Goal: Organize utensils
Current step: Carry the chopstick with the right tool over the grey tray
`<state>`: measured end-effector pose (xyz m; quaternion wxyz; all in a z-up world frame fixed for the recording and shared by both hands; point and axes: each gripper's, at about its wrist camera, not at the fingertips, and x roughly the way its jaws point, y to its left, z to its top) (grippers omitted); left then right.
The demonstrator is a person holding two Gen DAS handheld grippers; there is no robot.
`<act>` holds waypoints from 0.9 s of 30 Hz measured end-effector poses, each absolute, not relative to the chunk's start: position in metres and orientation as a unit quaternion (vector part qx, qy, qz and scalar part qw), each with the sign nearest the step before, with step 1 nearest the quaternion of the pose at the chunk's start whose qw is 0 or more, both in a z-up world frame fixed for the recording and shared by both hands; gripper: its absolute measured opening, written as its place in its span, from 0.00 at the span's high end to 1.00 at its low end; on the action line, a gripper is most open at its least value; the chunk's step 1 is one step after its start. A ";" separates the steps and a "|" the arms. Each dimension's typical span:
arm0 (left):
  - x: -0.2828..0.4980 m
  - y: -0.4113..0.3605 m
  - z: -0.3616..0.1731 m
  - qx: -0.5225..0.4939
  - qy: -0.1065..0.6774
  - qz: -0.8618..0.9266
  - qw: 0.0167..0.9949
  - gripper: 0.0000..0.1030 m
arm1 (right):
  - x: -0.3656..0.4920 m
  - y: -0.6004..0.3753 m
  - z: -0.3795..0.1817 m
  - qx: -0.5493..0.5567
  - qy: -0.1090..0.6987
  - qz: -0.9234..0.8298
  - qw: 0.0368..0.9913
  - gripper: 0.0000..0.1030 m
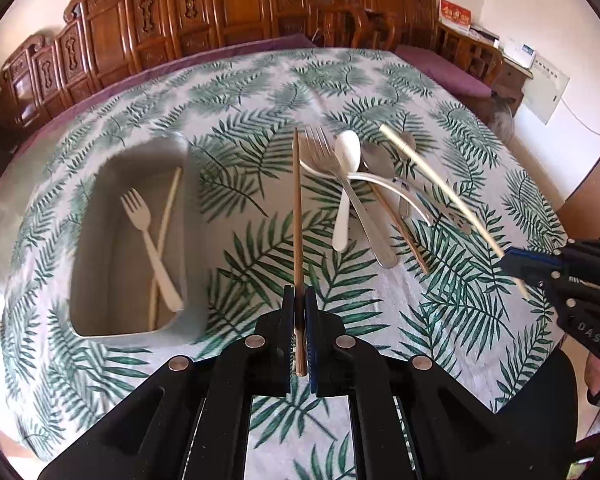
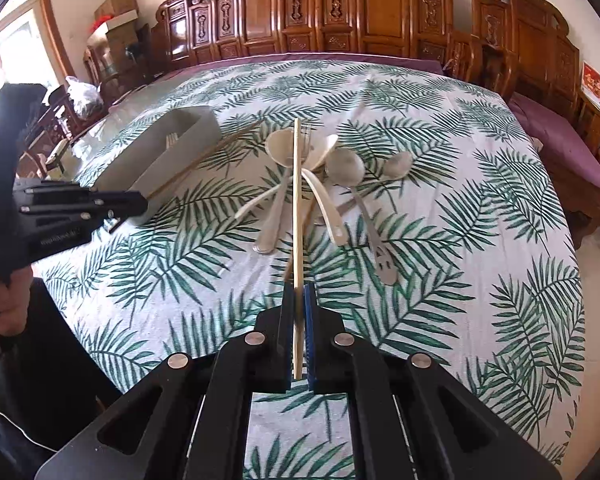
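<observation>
Setting: a home, living or dining room. Carved wooden benches [image 2: 340, 12] with purple cushions [image 2: 560, 144] line the walls behind the bench's leaf-print tablecloth [image 2: 440, 208]; cardboard boxes [image 2: 114, 10] are stacked in the corner.

Surface cover: white cloth [image 1: 228, 92] printed with green fern leaves, spread over the whole surface, lightly wrinkled.
Under-layer: purple fabric [image 2: 340, 58] showing along the far edge beyond the leaf cloth.
Seating, far side: carved brown wooden bench backs [image 2: 340, 4] in a row against the wall, panels with ornamental inlays.
Seating, right side: purple cushion [image 2: 560, 140] on a wooden bench.
Wall: plain and pale; a white panel [image 1: 548, 92] mounted on it, a cable hanging below.
Red item: red card or box with gold lettering [image 1: 455, 15] on the wooden furniture near the corner; lettering unreadable.
Left corner: cardboard boxes [image 2: 116, 10] stacked on a cabinet; a filled plastic bag [image 2: 82, 96] below.
Window: bright, washed out, at the left edge [image 2: 16, 48].
</observation>
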<state>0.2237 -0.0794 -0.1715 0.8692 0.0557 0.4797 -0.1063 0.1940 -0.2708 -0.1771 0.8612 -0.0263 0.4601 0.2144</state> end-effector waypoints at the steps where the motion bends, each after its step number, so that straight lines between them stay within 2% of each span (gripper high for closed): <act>1: 0.223 -0.077 -0.168 0.054 0.477 -0.107 0.871 0.96 | 0.193 -0.268 -0.176 -0.028 0.459 0.217 0.861 0.94; 13: 0.218 -0.029 -0.139 0.041 0.454 -0.093 0.885 0.96 | 0.190 -0.220 -0.163 -0.056 0.450 0.253 0.855 0.94; 27: 0.245 0.040 -0.160 0.020 0.490 -0.053 0.870 0.96 | 0.217 -0.167 -0.147 -0.050 0.448 0.275 0.849 0.94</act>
